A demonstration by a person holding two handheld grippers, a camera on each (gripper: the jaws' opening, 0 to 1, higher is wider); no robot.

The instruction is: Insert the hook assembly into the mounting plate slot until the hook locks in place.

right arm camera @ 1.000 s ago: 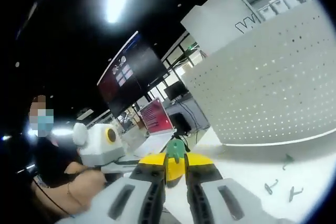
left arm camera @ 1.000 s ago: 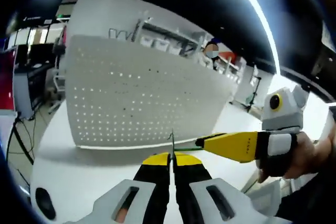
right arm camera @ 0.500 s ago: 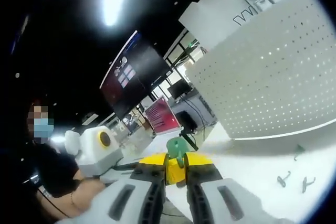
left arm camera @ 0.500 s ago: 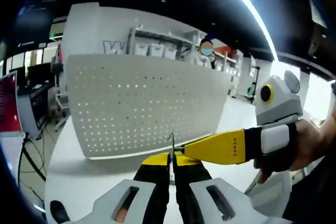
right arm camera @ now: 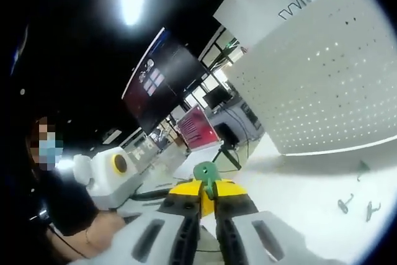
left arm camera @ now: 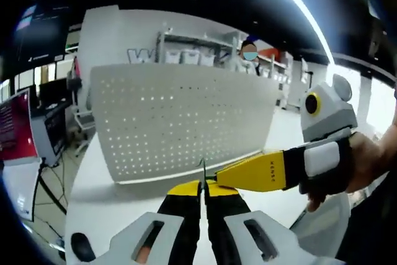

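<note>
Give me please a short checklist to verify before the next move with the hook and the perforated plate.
1. Left gripper shut on the thin metal hook: ok.
2. Right gripper shut on the green part: ok.
3. Perforated plate upright and in sight: ok.
4. Hook and green part properly joined: cannot tell.
5. Hook seated in a plate hole: not ok, it is short of the plate.
6. Spare hooks lying on the white table, apart from the grippers: ok.
</note>
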